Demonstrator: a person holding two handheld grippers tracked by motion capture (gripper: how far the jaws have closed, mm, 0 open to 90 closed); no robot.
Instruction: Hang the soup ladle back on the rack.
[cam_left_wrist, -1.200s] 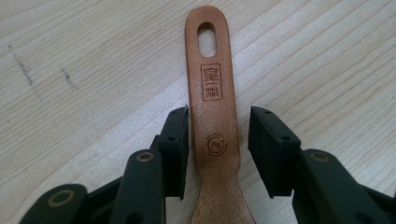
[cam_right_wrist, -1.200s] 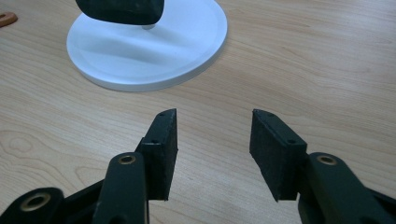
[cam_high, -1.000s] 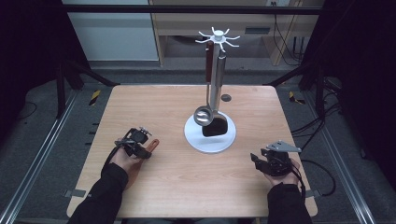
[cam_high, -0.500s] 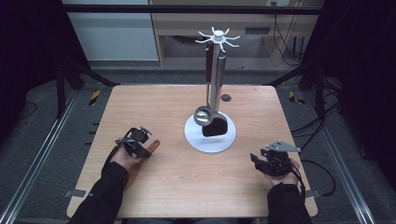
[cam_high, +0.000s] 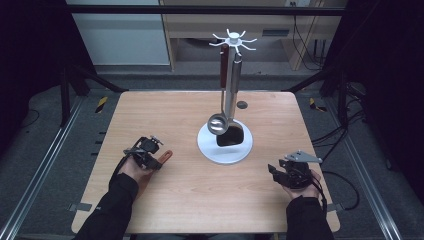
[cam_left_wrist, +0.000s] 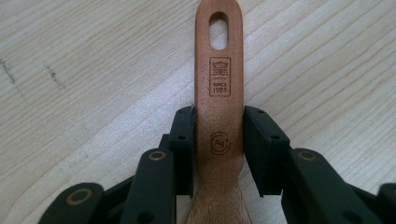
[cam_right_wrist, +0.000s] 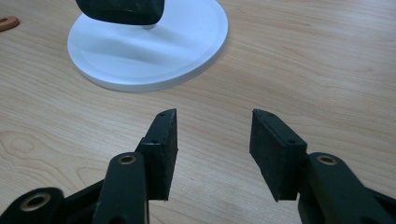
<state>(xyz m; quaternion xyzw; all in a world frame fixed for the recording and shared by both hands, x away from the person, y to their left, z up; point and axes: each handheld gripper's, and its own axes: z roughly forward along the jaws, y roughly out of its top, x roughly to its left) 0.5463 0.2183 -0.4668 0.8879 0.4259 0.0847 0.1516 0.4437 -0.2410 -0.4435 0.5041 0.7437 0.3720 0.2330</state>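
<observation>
A wooden utensil's handle (cam_left_wrist: 219, 70), with a hanging slot and a burnt-in stamp, lies flat on the table. My left gripper (cam_left_wrist: 219, 121) straddles it; its jaws have just been closing and both pads now touch the handle's sides. In the high view the left gripper (cam_high: 149, 154) is at the table's front left, with the handle tip (cam_high: 167, 154) poking out to the right. My right gripper (cam_high: 281, 171) rests at the front right, open (cam_right_wrist: 214, 123) with bare table between its pads.
A white round-based utensil stand (cam_high: 225, 150) is at the table's middle. A steel ladle (cam_high: 218, 124) and a black spatula (cam_high: 231, 136) hang from its top hooks. The stand's base (cam_right_wrist: 154, 51) lies just ahead of the right gripper.
</observation>
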